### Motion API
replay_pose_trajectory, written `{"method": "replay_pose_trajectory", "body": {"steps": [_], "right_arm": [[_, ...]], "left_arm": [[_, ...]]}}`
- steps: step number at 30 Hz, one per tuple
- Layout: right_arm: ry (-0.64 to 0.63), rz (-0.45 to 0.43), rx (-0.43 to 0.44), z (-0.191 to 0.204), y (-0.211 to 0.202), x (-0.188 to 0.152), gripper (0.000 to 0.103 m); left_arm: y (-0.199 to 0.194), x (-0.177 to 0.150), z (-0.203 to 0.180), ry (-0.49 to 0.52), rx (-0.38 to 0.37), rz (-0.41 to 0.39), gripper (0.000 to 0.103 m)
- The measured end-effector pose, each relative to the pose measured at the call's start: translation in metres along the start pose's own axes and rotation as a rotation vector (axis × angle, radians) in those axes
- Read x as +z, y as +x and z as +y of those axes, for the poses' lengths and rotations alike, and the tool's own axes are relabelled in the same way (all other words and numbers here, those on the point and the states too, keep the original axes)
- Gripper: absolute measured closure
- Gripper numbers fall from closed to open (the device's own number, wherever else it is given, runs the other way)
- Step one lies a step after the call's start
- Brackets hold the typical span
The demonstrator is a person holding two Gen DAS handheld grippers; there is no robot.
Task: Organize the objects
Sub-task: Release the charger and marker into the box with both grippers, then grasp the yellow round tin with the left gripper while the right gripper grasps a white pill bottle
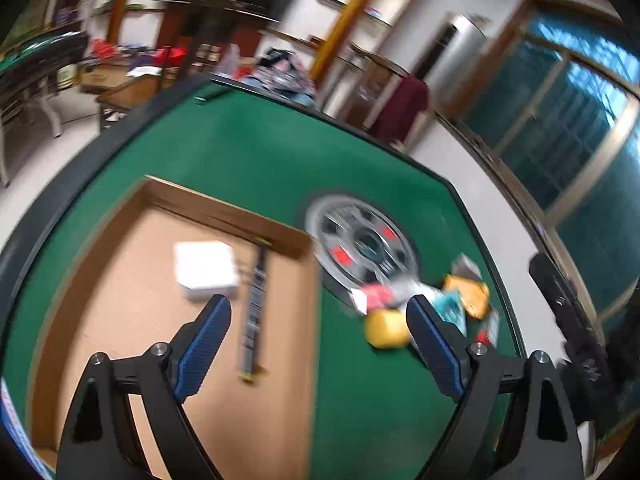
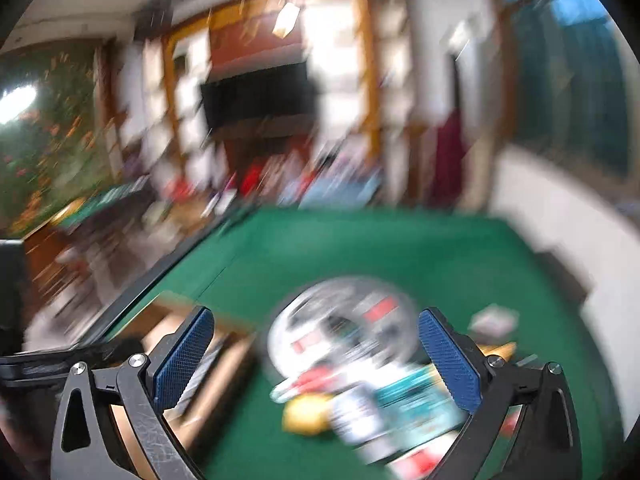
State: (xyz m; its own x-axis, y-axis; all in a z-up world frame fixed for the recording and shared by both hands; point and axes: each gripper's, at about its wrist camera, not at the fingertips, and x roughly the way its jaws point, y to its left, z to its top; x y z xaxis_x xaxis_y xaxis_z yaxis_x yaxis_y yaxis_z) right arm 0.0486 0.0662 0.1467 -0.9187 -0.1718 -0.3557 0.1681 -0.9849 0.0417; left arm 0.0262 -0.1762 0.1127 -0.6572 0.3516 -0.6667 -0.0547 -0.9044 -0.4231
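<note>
In the left wrist view the left tool (image 1: 318,312) stands open and empty above the cardboard box (image 1: 224,204), which already holds a white box (image 1: 204,266) and a dark strip (image 1: 254,312). In the blurred right wrist view the right tool (image 2: 316,330) is also wide open with nothing in it, and a pile of small packets (image 2: 360,404), probably with a yellow one, waits on the green worktop (image 2: 400,248), so most sorting seems left.

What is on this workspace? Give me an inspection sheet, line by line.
Surface: green felt table with a round silver centre panel.
Job's things: open cardboard box holding a white box and a long dark strip.
Clutter: loose pile beside the cardboard box: yellow object, orange packet, teal packet; blurred.
Grippers: left gripper open, empty; right gripper open, empty.
Cables: nothing seen.
Surroundings: shelves, dark screen, windows.
</note>
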Motion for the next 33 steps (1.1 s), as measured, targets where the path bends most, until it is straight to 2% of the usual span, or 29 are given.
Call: {"method": "replay_pose_trajectory", "body": {"steps": [1,3,5,8,10,12,13,16,21,23,24,26,29,30,32,33], "right_arm": [[0.013,-0.002,-0.009,-0.011,0.001,-0.008,0.000],[0.078,0.213,-0.057,-0.042,0.029,-0.026,0.000],[0.180,0.284,-0.040,-0.073,0.044,-0.047,0.000],[0.261,0.293,-0.111,-0.109,0.051,-0.073,0.000],[0.311,0.302,-0.117,-0.126,0.051,-0.086,0.000],[0.392,0.335,-0.088,-0.142,0.056,-0.092,0.000],[0.407,0.314,-0.076,-0.146,0.052,-0.090,0.000],[0.355,0.283,-0.121,-0.141,0.046,-0.083,0.000],[0.254,0.263,-0.075,-0.112,0.044,-0.076,0.000],[0.214,0.248,-0.076,-0.103,0.040,-0.075,0.000],[0.201,0.240,-0.079,-0.100,0.036,-0.075,0.000],[0.187,0.228,-0.079,-0.097,0.033,-0.074,0.000],[0.209,0.227,-0.070,-0.100,0.035,-0.074,0.000],[0.219,0.232,-0.065,-0.102,0.036,-0.074,0.000],[0.239,0.244,-0.060,-0.104,0.038,-0.076,0.000],[0.244,0.248,-0.060,-0.105,0.039,-0.077,0.000]], "left_arm": [[0.005,-0.005,-0.008,0.016,-0.003,0.015,0.014],[0.017,-0.019,-0.023,0.043,-0.001,0.050,0.014],[0.033,-0.029,-0.035,0.050,0.014,0.088,0.014],[0.054,-0.045,-0.047,0.058,0.029,0.131,0.014],[0.066,-0.051,-0.057,0.095,0.066,0.132,0.014],[0.076,-0.056,-0.069,0.147,0.113,0.117,0.014],[0.079,-0.058,-0.072,0.171,0.134,0.108,0.014],[0.091,-0.063,-0.088,0.260,0.193,0.075,0.014],[0.107,-0.063,-0.100,0.332,0.258,0.044,0.017],[0.113,-0.061,-0.102,0.353,0.286,0.034,0.030],[0.116,-0.060,-0.102,0.357,0.296,0.034,0.033],[0.120,-0.056,-0.101,0.350,0.292,0.039,0.045],[0.128,-0.054,-0.099,0.360,0.303,0.043,0.052],[0.133,-0.055,-0.098,0.368,0.299,0.054,0.054],[0.140,-0.057,-0.097,0.369,0.276,0.087,0.072],[0.142,-0.058,-0.095,0.359,0.265,0.092,0.072]]}}
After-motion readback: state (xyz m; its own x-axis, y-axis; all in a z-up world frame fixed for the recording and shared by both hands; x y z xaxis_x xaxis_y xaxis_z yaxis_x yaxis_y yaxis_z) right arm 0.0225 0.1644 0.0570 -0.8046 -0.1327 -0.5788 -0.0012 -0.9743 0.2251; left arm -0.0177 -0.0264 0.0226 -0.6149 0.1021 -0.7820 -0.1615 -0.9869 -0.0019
